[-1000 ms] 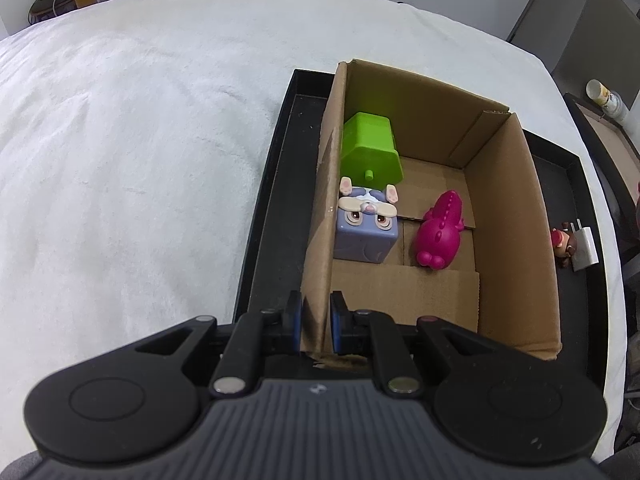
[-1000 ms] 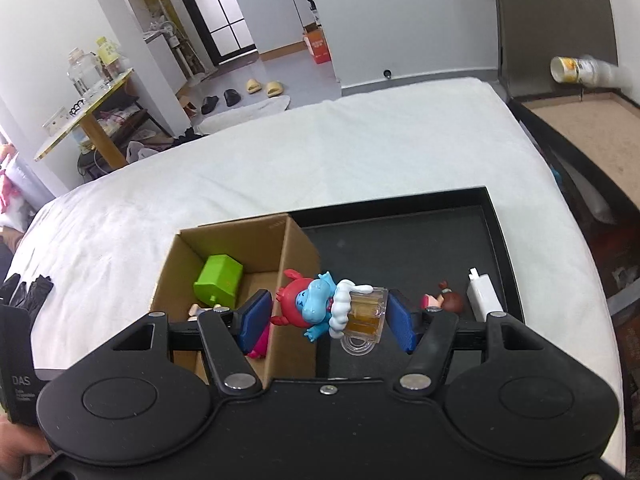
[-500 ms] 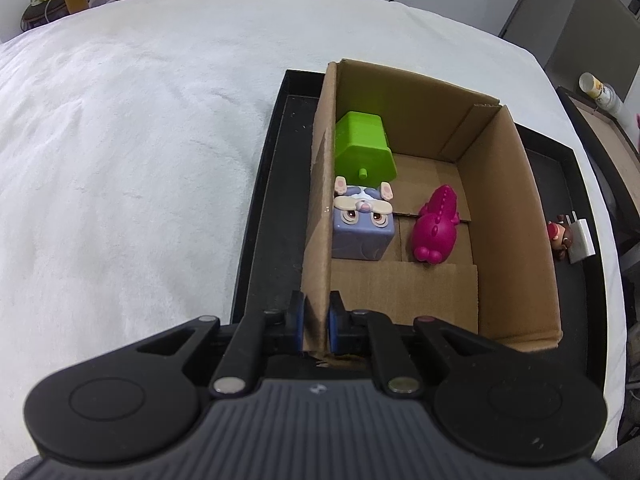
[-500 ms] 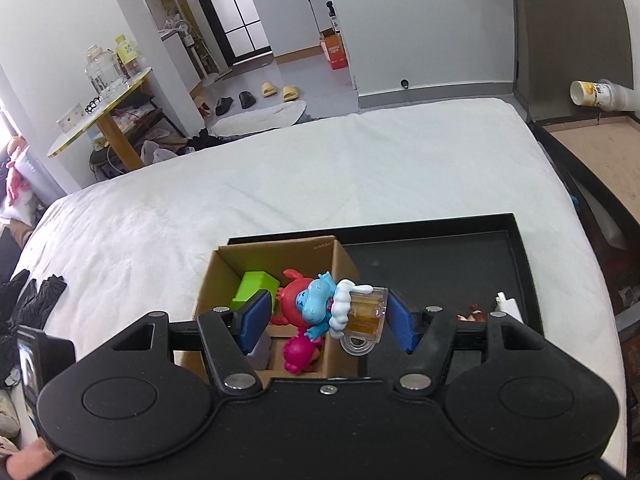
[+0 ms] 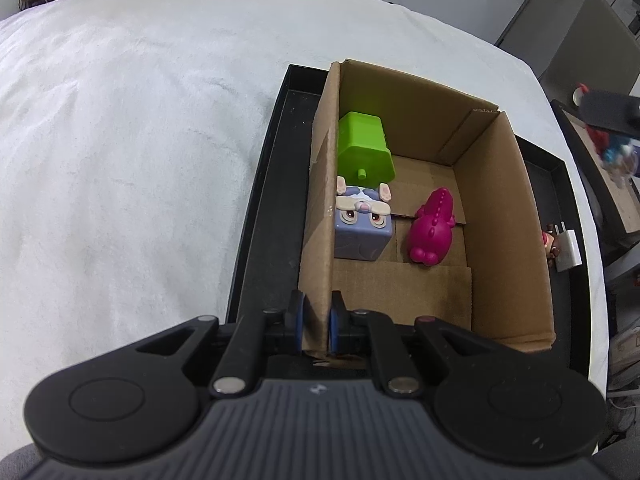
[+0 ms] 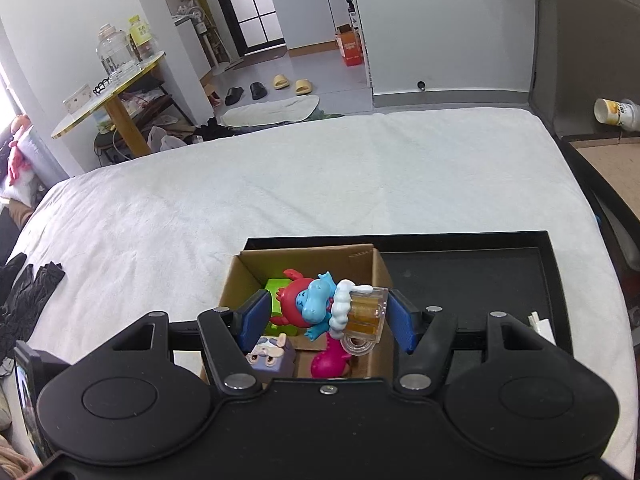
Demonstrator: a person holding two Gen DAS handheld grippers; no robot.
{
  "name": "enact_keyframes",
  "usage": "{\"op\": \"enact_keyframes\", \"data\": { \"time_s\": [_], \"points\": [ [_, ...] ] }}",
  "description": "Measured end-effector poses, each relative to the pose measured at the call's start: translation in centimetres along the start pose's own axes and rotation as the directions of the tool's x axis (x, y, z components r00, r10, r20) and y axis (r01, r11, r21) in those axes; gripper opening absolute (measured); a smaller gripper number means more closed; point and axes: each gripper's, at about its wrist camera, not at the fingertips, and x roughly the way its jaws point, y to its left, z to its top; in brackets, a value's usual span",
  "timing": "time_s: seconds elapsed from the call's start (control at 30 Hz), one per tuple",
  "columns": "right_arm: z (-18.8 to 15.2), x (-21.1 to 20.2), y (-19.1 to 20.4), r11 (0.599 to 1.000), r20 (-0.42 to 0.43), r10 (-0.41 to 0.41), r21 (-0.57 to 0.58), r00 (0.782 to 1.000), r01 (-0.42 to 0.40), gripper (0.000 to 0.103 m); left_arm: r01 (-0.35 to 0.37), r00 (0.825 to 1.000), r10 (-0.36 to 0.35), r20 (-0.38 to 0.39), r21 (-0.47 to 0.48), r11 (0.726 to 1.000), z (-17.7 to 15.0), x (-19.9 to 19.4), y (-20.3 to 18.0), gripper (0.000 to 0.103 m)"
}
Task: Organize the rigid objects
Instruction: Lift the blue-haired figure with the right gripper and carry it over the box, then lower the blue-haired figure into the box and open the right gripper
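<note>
My left hand-held gripper pinches the near wall of the cardboard box on the black tray. My right hand-held gripper grips the blue figurine with a beer mug over the box, seemingly above the magenta toy.

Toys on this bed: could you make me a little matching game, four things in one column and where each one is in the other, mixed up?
Things:
1. green block
2. pink dinosaur
3. blue figure with a mug
4. white charger

Places:
A. on the black tray, outside the box
B. between the right tongs
C. against the left wall of the cardboard box, towards its far end
D. on the box floor, on the right side

Pairs: 1-C, 2-D, 3-B, 4-A
</note>
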Motion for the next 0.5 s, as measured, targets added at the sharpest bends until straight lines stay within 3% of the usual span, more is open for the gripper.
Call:
{"op": "enact_keyframes", "data": {
  "time_s": [0.5],
  "points": [
    [0.1,5.4,1.8,1.000,-0.076,0.003,-0.019,0.997,-0.005,0.061,0.052,0.999,-0.052,-0.008,-0.060,0.997,0.2,0.0,1.0,0.013]
  ]
}}
